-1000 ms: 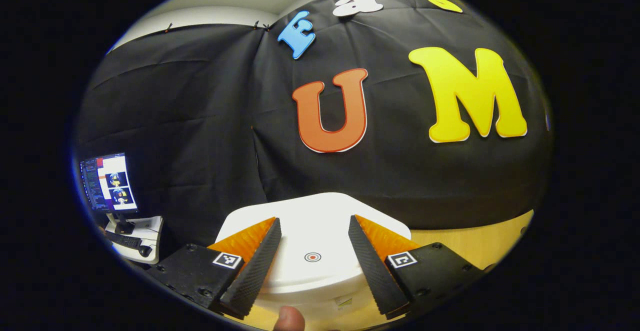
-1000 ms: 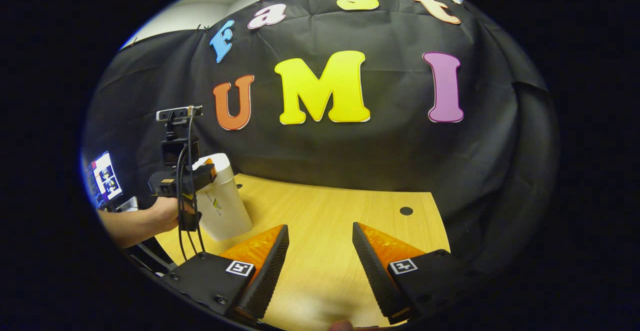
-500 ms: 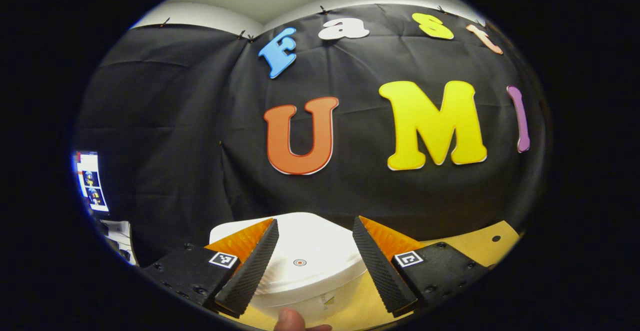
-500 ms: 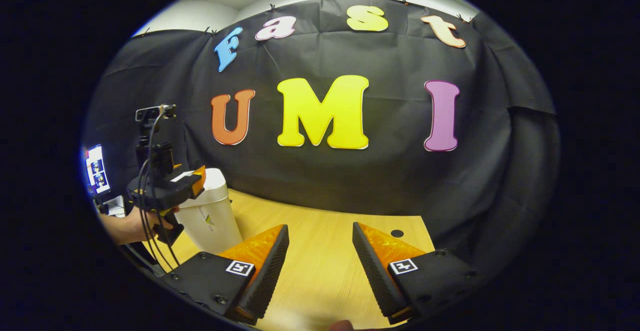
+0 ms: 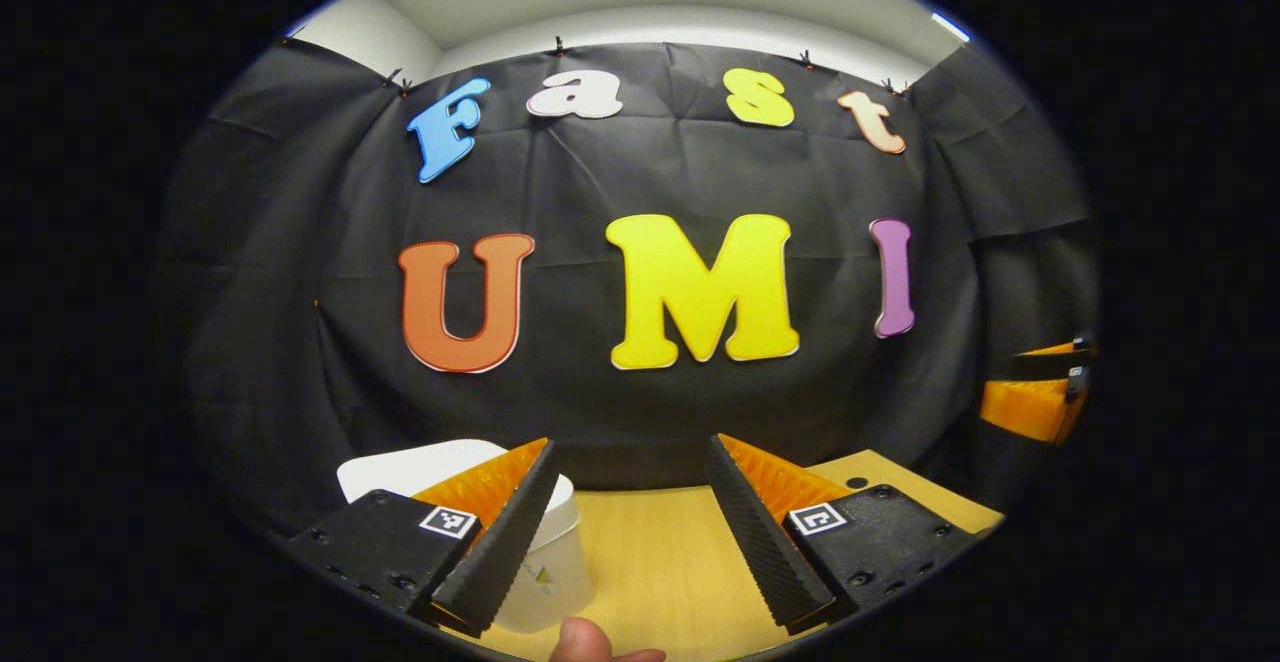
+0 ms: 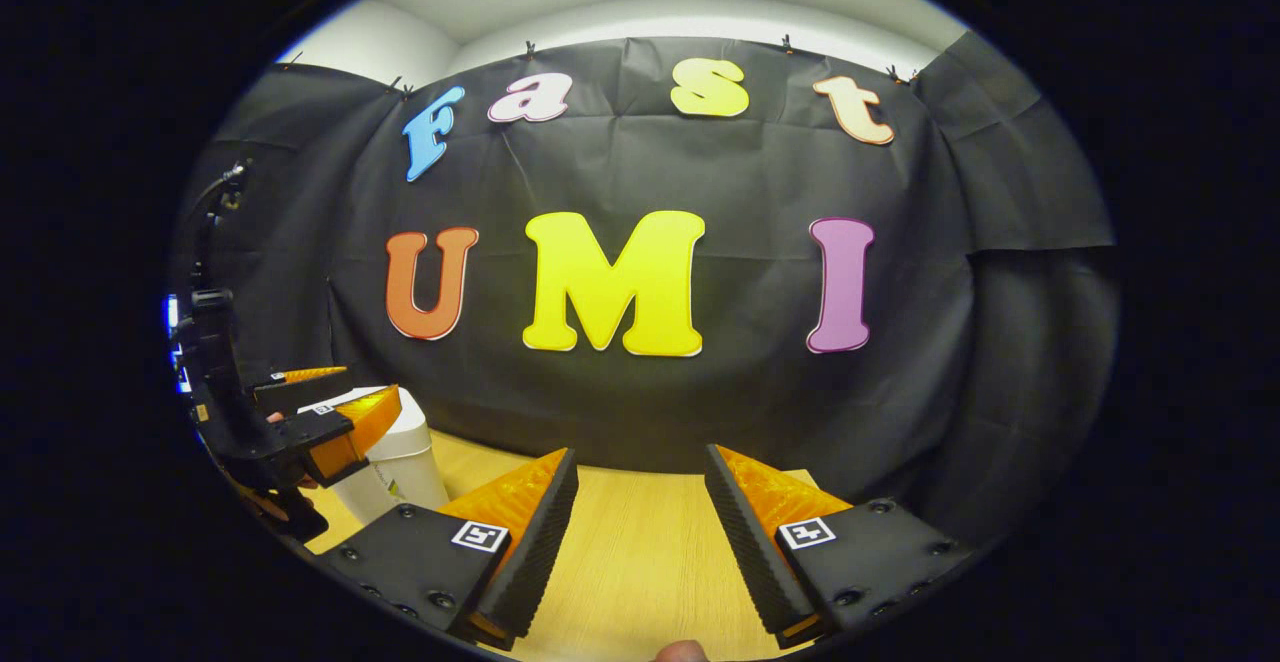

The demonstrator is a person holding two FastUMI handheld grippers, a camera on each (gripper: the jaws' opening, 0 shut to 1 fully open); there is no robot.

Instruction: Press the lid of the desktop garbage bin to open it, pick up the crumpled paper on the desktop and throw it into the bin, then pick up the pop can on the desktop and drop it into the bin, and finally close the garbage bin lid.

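- The white plastic garbage bin (image 5: 545,567) looks smooth, with a faint sheen on its closed lid (image 5: 400,467).
- The light wooden desktop (image 6: 640,552) shows fine straight grain and a matt finish.
- The black cloth booth wall (image 6: 950,362) is matt and creased.
- The left gripper (image 5: 632,517) has ribbed, rough-looking finger faces.

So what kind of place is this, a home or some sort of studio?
Most likely a recording booth, not a home: black cloth hangs as the back wall, a bare wooden desktop carries a white bin, and a handheld tool with cabling shows at the left.
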